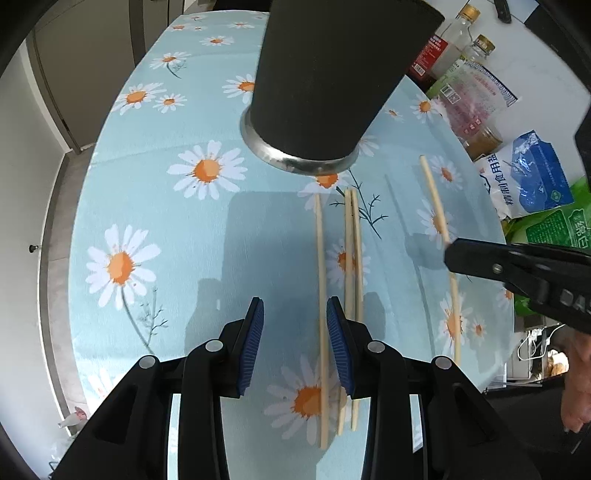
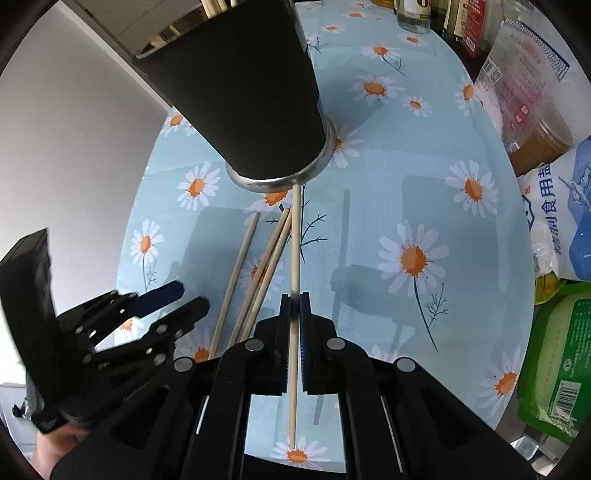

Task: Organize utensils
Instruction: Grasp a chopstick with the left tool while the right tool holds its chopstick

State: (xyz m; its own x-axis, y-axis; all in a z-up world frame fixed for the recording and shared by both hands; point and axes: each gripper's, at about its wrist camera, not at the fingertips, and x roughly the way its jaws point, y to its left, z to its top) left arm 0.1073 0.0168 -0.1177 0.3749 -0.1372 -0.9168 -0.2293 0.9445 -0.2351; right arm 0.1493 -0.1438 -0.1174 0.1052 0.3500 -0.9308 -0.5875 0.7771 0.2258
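Pale wood is what I read first: one slim chopstick point(image 2: 294, 258) runs up the middle of my right wrist view, pinched between the ribbed blue pads of the right gripper point(image 2: 294, 295), whose fingers are pressed together on it. Its far tip reaches the metal foot of the black holder point(image 2: 243, 92), though I cannot tell whether they touch. Its near end shows low in the frame between the black linkages.

Three more chopsticks lie flat on the worktop point(image 2: 388, 177), which is covered in a light blue cloth printed with white and orange daisies. In the left wrist view the single chopstick point(image 1: 320, 280) runs down the centre, and the pair point(image 1: 352, 251) lies side by side just right of it. Their lower lengths pass behind the right-hand pad, so part of them is hidden.

My left gripper point(image 1: 295, 306) hovers with its fingers spread wide and nothing between the pads.

At the top centre of both views the holder stands as a matte, finely textured cylinder on a shiny flared ring; its top is cut off.

Along the right edge sit a white and blue salt bag point(image 1: 528, 177), a green packet point(image 1: 554, 225) and glass bottles point(image 1: 454, 33), all warped by the lens and partly cropped.
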